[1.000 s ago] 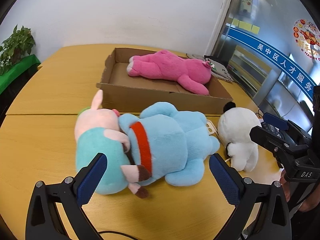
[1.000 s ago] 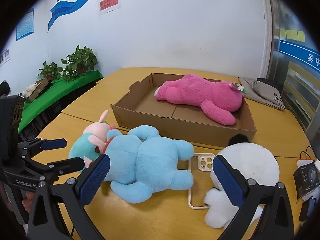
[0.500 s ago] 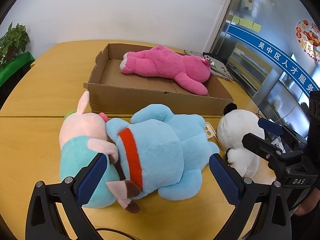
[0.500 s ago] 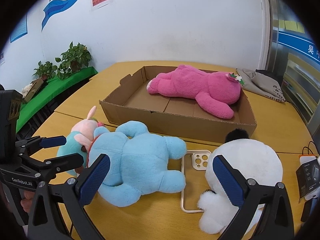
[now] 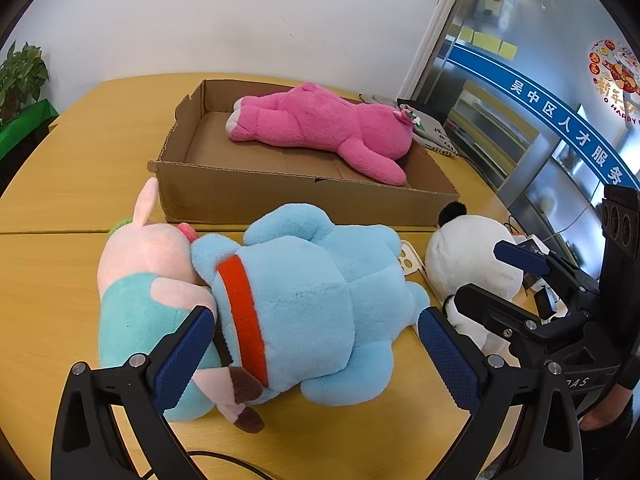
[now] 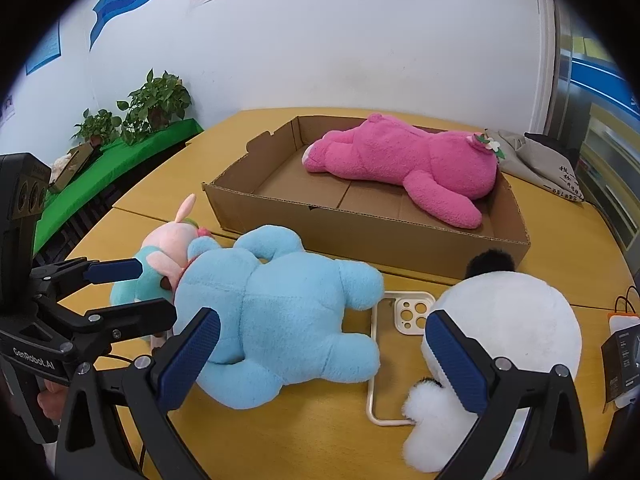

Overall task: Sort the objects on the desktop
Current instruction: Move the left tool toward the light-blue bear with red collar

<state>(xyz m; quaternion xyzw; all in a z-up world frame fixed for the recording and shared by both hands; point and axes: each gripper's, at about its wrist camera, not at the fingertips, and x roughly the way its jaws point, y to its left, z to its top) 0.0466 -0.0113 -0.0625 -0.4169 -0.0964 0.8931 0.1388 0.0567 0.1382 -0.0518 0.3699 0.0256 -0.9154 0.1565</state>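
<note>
A pale wooden worktop (image 5: 72, 168) fills a white-walled room, with potted plants (image 6: 156, 100) on a green ledge to the left and a glass partition bearing a blue band of Chinese writing to the right. A shallow cardboard box (image 5: 296, 200) sits at the far side, and a pink plush toy (image 5: 320, 128) lies inside it. In front of the box, a blue plush toy (image 5: 308, 304) lies pressed against a pink-and-teal plush toy (image 5: 144, 292). A white plush toy (image 6: 500, 344) sits to the right, with a cream phone case (image 6: 400, 320) between it and the blue one. The left gripper (image 5: 316, 356) is spread wide, straddling the blue toy. The right gripper (image 6: 320, 360) is also spread wide and empty. Its neighbour's body reads "GenRobot.AI".
</note>
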